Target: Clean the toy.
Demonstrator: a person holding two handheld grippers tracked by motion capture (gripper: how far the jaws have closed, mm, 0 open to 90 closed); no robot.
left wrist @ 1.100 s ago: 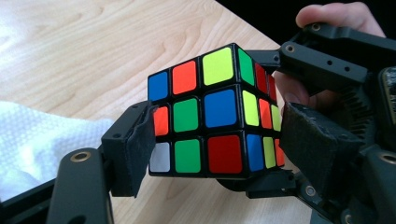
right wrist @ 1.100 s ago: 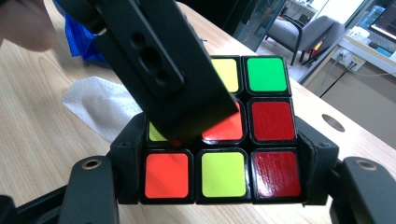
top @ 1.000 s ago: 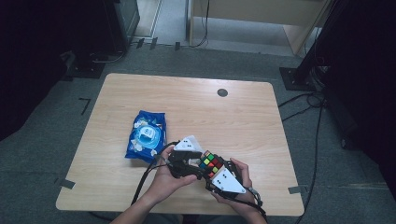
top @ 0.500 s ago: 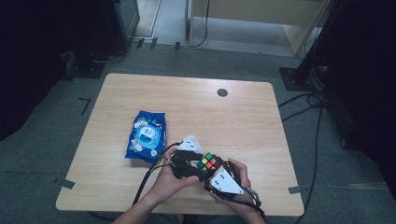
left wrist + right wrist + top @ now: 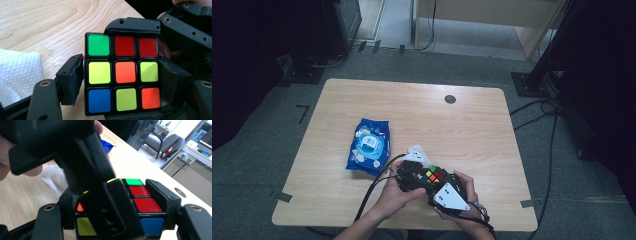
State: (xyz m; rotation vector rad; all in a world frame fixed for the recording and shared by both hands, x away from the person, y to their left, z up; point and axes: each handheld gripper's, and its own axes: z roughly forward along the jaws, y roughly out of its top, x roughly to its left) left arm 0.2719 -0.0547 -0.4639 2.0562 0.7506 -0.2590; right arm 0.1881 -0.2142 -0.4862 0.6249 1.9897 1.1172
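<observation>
A scrambled colour cube (image 5: pixel 433 176) is held above the table's near edge between two hand-held grippers. My left gripper (image 5: pixel 414 176) comes at it from the left. In the left gripper view the cube (image 5: pixel 123 73) fills the gap of the left gripper (image 5: pixel 122 75); its jaws have just been closing, and the pads (image 5: pixel 75 77) lie against the cube's sides. My right gripper (image 5: pixel 439 187) is shut on the cube's other two sides, seen as black jaws above and below it. In the right gripper view the left gripper's body crosses in front of the cube (image 5: pixel 143 200) inside the right gripper (image 5: pixel 117 205).
A blue wet-wipes pack (image 5: pixel 368 146) lies on the wooden table (image 5: pixel 437 125) left of the hands. A white paper towel (image 5: pixel 17 72) lies on the table beside the cube. A small dark disc (image 5: pixel 450 99) sits near the far edge. Cables trail off the near edge.
The left gripper has shifted slightly on the cube. The right hand and the cube stay almost where they were.
</observation>
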